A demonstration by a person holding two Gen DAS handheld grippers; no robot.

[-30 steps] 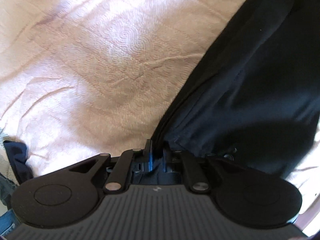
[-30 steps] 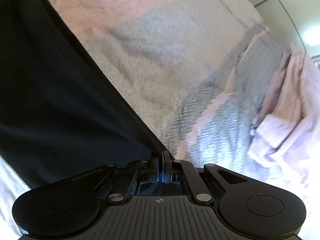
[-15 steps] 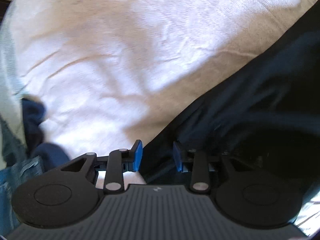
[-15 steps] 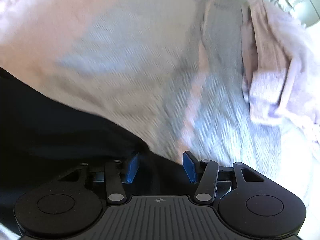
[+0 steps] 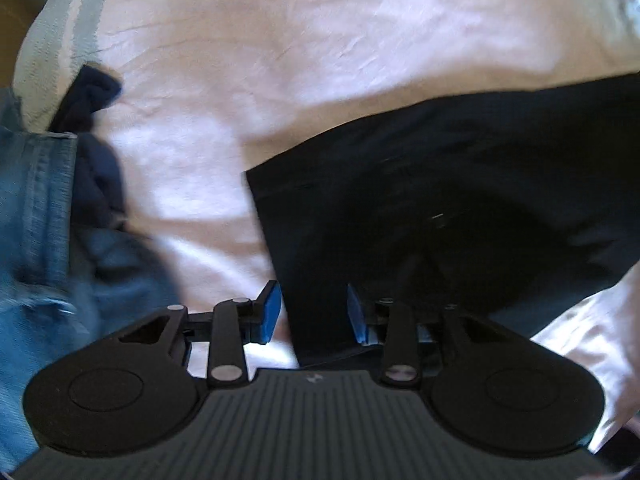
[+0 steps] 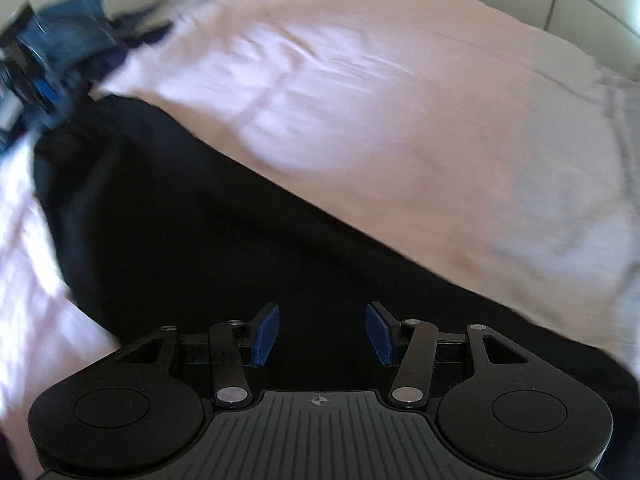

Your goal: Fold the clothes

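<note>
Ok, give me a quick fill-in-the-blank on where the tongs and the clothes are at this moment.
1. Both the left tongs and the right tongs are ____.
2. The black garment lies on a pale ____ bedspread.
3. The pile of denim shows at the ____ edge of the left wrist view.
4. The pads on the tongs are coloured ____.

Missing words: open; pink; left; blue
</note>
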